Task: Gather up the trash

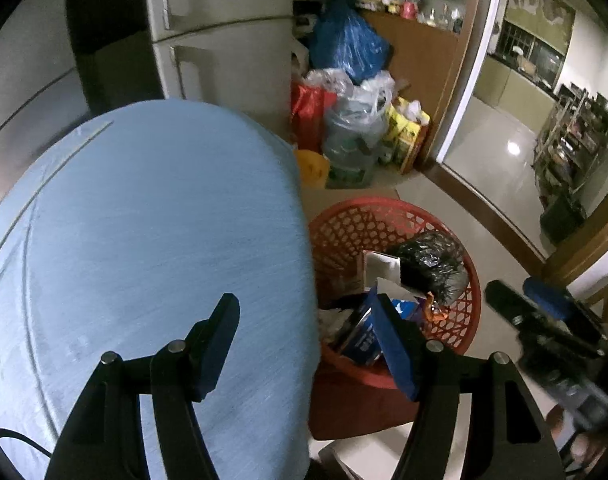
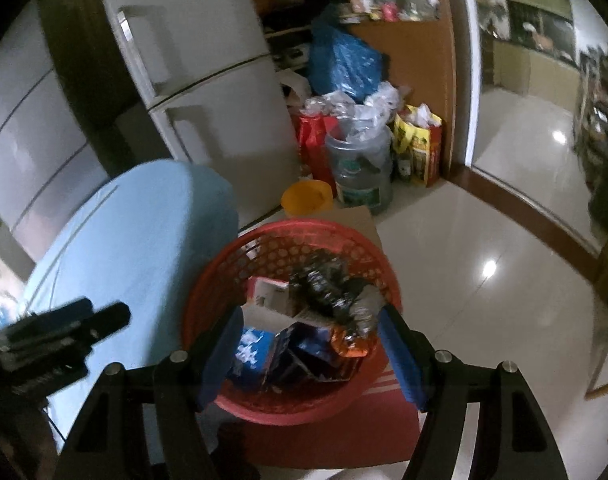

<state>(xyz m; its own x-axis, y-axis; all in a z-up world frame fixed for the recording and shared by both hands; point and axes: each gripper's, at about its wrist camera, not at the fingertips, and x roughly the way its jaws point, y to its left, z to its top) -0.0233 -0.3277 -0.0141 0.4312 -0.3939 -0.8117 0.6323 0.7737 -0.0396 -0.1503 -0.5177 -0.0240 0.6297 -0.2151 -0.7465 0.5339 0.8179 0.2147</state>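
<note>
A red mesh basket [image 2: 223, 276] stands beside a round table under a light blue cloth [image 1: 143, 220]. In the basket lie a crumpled black bag [image 2: 328, 288], a white box [image 2: 269, 294], blue packets [image 2: 251, 344] and an orange wrapper [image 2: 350, 344]. My right gripper [image 2: 310, 314] hangs open above the basket with nothing in its jaws. My left gripper [image 1: 304, 300] is open and empty over the table's right edge, next to the basket [image 1: 344, 232]. Each gripper shows in the other's view: the right gripper [image 1: 520, 300] and the left gripper [image 2: 99, 314].
A white fridge [image 2: 207, 80] stands behind the table. Beyond the basket are a blue bag [image 2: 344, 64], a clear water jug [image 2: 362, 168], a yellow bucket [image 2: 306, 198], and red and yellow bags. A doorway [image 1: 500, 140] opens at the right onto glossy tile floor.
</note>
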